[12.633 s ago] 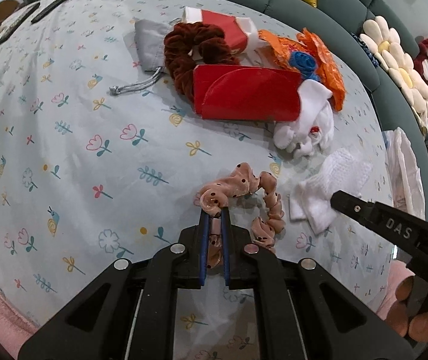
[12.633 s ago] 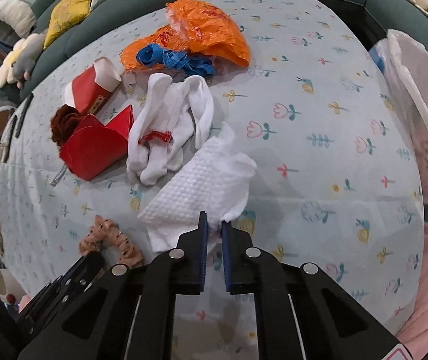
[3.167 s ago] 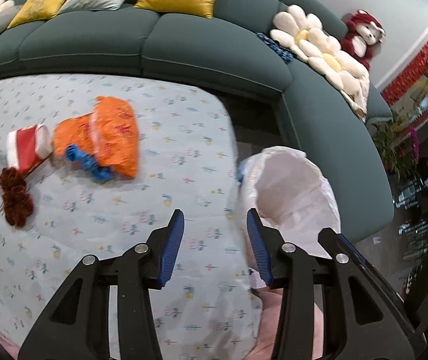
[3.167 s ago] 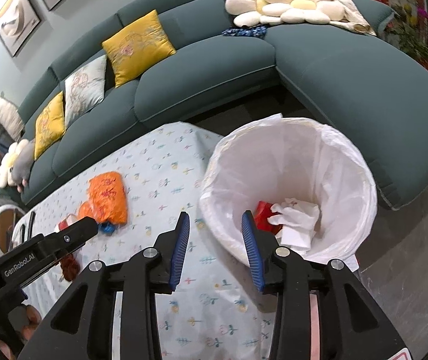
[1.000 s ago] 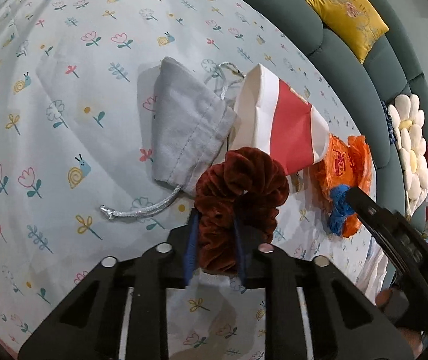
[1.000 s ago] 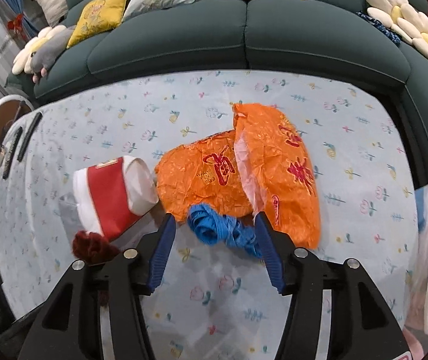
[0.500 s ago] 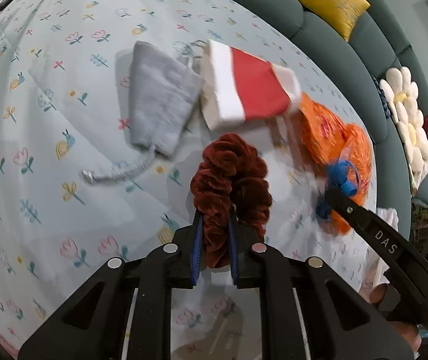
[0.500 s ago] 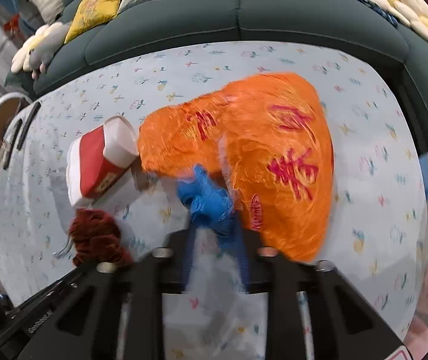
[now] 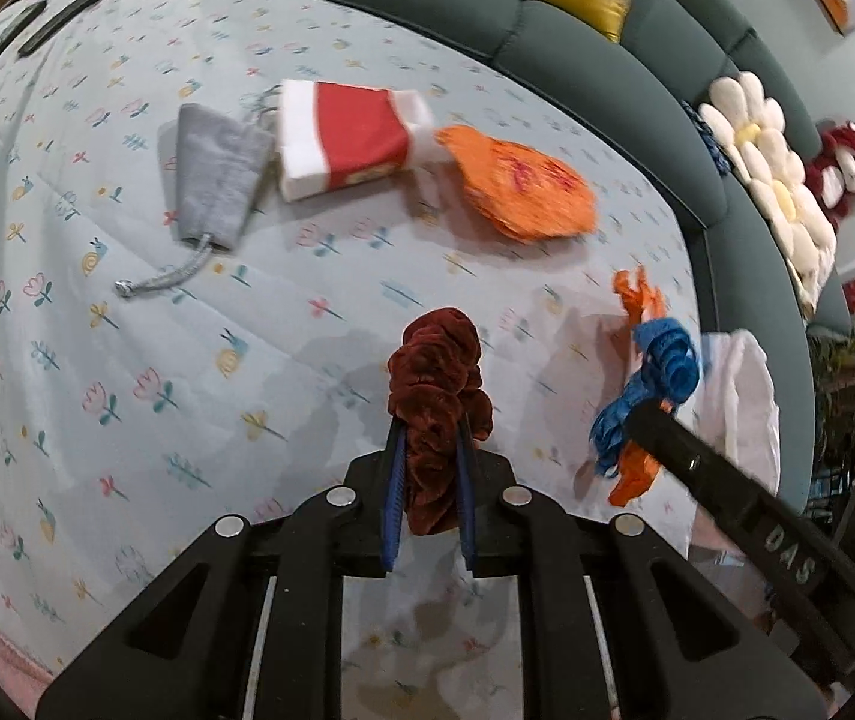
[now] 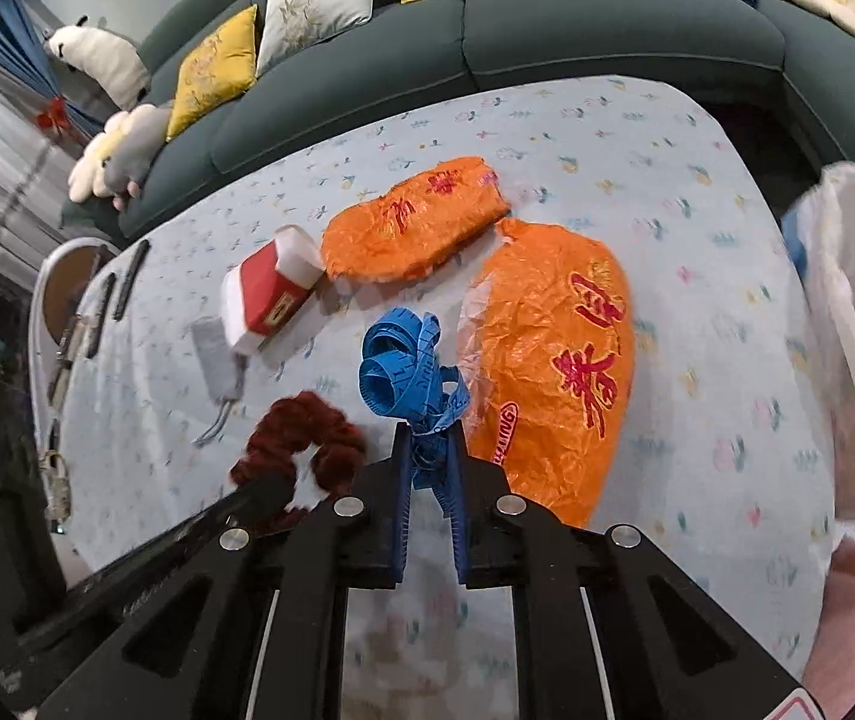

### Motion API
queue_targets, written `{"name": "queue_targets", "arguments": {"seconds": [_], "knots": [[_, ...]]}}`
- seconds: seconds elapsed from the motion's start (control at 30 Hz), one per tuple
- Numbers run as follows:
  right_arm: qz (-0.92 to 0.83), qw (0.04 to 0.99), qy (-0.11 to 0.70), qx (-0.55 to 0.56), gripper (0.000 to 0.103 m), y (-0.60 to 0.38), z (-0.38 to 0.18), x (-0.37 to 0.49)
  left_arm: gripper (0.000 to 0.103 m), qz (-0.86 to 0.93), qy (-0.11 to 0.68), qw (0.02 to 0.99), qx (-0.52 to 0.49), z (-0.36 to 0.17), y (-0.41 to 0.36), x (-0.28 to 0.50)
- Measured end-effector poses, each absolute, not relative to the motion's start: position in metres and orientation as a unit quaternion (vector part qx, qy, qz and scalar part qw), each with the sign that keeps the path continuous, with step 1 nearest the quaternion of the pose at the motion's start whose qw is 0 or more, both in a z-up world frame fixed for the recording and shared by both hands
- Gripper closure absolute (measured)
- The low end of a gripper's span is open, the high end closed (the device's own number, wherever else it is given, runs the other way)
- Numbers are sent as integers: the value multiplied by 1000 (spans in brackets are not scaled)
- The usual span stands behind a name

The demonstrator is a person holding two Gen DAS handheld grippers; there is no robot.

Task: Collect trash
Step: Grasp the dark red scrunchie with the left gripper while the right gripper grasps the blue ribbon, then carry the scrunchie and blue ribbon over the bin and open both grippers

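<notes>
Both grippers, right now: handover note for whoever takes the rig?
Left gripper: shut on the dark red scrunchie, lifted off the tablecloth.
Right gripper: shut on the blue tape measure, with one orange plastic bag hanging beside it.
On the table: second orange bag, red and white carton, grey drawstring pouch.
White-lined trash bin stands at the table's right edge.
Left: drop both held items in the bin, then collect the rest.

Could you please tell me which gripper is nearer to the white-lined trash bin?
Right. The right gripper, its jaws clamping blue tape, sits beside the white-lined trash bin; the left gripper sits farther off.
</notes>
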State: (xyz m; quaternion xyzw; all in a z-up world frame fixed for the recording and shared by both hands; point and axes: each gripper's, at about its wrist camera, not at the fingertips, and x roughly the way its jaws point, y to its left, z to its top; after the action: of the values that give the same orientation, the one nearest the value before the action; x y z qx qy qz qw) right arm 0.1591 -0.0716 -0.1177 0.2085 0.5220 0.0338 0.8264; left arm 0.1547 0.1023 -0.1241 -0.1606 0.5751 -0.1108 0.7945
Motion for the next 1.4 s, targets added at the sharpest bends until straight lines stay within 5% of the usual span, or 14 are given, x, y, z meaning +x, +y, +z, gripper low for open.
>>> {"name": "queue_targets", "arguments": {"seconds": [0.2,0.3,0.37,0.5,0.93,1.0,1.1,1.4], "knots": [[36,808,545,220,92,-84,-135,120,89,-129,577,796,-128,-121,78,138],[22,806,550,217,83,-89,-142,110,89,-130,584,793,-115,-128,72,129],[13,809,544,223,67,-94,-141,104,89,-128,590,789,-112,-133,70,126],[18,812,537,227,63,-94,-137,99,89,-126,596,785,-109,-139,70,121],[25,804,564,187,64,-64,-162,112,89,-114,609,776,-116,-152,80,121],[21,801,569,186,66,-65,-169,114,89,-114,611,775,-117,-154,81,122],[24,793,580,183,83,-64,-178,116,89,-117,611,774,-117,-154,80,122],[51,805,558,194,88,-59,-156,110,89,-137,589,788,-113,-130,70,120]]}}
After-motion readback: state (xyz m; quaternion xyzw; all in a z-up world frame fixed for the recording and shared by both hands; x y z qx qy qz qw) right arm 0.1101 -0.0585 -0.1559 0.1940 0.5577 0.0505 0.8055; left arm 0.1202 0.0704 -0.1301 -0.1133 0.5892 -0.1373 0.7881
